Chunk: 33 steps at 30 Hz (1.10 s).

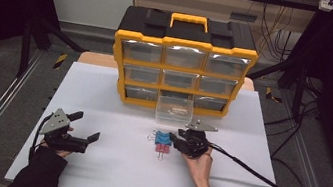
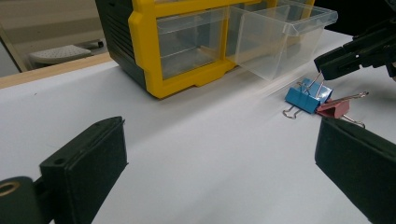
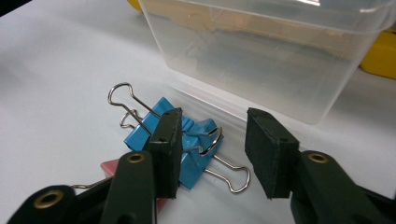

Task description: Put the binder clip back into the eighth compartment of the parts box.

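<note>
The right tongs (image 3: 212,154) stand partly open over the blue binder clips (image 3: 180,144), not yet gripping. The pick-up is in hand; next they likely must lower and pinch one. The left tongs (image 2: 219,172) rest wide, well apart.

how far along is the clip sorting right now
Done: the clear drawer is pulled out of the yellow organizer. In hand: the right gripper straddles the blue binder clips, not yet gripped. Left: the clips, including the pink clip, still lie on the table.
</note>
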### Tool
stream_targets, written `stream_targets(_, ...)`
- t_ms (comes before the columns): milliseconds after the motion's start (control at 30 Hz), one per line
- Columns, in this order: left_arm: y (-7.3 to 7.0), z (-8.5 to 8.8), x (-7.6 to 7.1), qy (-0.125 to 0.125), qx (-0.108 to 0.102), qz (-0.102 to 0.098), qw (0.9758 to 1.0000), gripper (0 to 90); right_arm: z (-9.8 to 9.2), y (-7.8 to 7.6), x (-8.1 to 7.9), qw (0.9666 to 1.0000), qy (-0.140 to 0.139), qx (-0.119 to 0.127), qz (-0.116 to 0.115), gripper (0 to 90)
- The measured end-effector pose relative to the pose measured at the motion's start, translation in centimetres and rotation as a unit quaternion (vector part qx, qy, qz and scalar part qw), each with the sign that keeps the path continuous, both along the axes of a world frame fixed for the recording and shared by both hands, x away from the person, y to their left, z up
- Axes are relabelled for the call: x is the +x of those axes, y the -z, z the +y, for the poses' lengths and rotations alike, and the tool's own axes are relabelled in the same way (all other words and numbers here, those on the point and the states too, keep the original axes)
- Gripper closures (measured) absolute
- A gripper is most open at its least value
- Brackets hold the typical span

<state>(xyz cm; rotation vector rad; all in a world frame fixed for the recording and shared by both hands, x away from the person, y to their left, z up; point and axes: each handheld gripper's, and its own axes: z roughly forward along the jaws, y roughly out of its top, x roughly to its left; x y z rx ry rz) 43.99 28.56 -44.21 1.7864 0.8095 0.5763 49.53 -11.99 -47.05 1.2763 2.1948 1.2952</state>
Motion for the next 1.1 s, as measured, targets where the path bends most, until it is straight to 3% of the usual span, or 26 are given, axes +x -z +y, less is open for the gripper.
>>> stream_targets(33, 0.00, -0.01, 0.00, 0.000, 0.000, 0.000, 1.0000, 1.4, 0.09, 0.00, -0.07, 0.9999, 0.005, 0.005, 0.010, 59.0)
stream_targets(133, 0.00, 0.00, 0.00, 0.000, 0.000, 0.000, 1.0000, 1.4, 0.02, 0.17, 0.10, 0.9999, -0.002, -0.006, 0.010, 60.7)
stream_targets(500, -0.02, -0.01, -0.01, 0.000, 0.000, -0.001, 1.0000, 1.4, 0.13, 0.15, 0.20, 0.9994, -0.004, 0.014, 0.030, 73.2)
stream_targets(1100, -0.04, -0.02, -0.02, -0.001, 0.000, -0.001, 1.0000, 1.4, -0.07, -0.47, -0.14, 0.9993, -0.005, 0.023, 0.028, 82.0)
